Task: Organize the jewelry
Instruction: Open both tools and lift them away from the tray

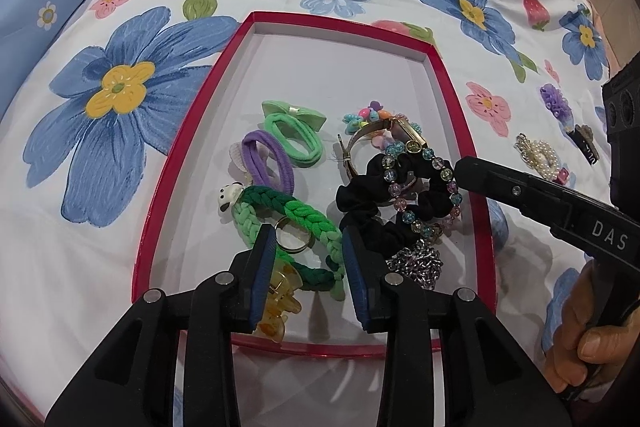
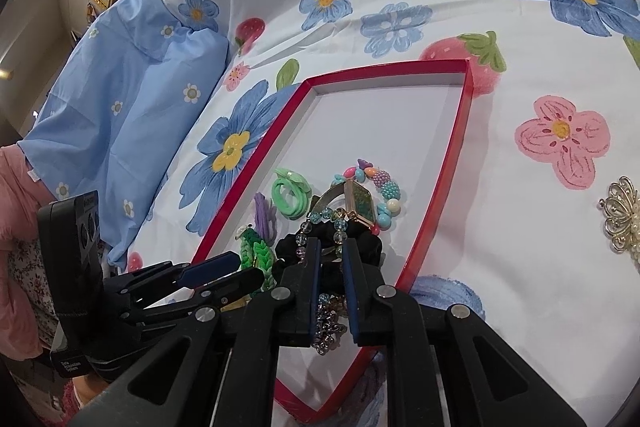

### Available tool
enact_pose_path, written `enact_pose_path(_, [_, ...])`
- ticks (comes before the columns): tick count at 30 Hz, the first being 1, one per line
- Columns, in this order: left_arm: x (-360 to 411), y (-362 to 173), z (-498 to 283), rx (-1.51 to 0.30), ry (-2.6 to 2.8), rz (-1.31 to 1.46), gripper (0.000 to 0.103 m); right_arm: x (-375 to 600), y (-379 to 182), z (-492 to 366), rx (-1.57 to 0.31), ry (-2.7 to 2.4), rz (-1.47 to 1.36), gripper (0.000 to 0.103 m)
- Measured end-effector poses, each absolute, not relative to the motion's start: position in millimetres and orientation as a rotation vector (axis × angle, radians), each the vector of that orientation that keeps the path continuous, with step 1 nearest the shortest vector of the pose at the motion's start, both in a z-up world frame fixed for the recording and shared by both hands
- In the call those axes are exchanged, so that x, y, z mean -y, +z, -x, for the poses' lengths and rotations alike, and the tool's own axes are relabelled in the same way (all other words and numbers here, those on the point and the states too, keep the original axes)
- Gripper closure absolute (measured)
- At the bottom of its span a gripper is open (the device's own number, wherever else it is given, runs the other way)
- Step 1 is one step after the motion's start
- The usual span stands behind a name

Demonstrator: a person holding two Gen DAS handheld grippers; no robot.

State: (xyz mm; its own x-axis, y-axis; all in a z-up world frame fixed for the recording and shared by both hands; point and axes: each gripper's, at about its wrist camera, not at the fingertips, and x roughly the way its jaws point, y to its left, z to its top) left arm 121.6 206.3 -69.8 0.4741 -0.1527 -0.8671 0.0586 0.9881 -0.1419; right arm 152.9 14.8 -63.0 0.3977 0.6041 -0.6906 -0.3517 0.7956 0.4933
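A red-rimmed tray (image 1: 192, 131) with a white floor lies on a floral bedsheet. In it lie a green bow hair tie (image 1: 294, 131), a purple hair tie (image 1: 266, 161), a braided green band (image 1: 304, 223), a gold ring (image 1: 294, 237), a yellow claw clip (image 1: 280, 303), a black scrunchie (image 1: 384, 203), a crystal bead bracelet (image 1: 420, 187), a gold watch (image 2: 360, 203), a pastel bead bracelet (image 2: 384, 195) and a silver chain (image 1: 420, 261). My left gripper (image 1: 308, 247) is open above the ring and braided band. My right gripper (image 2: 332, 259) hovers open over the scrunchie and bead bracelet, holding nothing.
Outside the tray on the sheet to the right lie a pearl brooch (image 1: 538, 155), a purple hair clip (image 1: 556, 103) and a gold butterfly brooch (image 2: 622, 219). A light blue pillow (image 2: 120, 115) sits at the left. The person's hand (image 1: 584, 331) holds the right gripper.
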Motion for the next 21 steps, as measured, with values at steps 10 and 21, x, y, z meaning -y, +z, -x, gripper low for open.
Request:
enact_pose_path(10, [-215, -54, -111, -1.030, -0.120, 0.141, 0.051, -12, -56, -148, -0.970, 0.620, -0.299, 0.080])
enact_pose_path(21, [-250, -27, -59, -0.924, -0.028, 0.363, 0.014, 11, -28, -115, -0.850, 0.634, -0.377, 0.035])
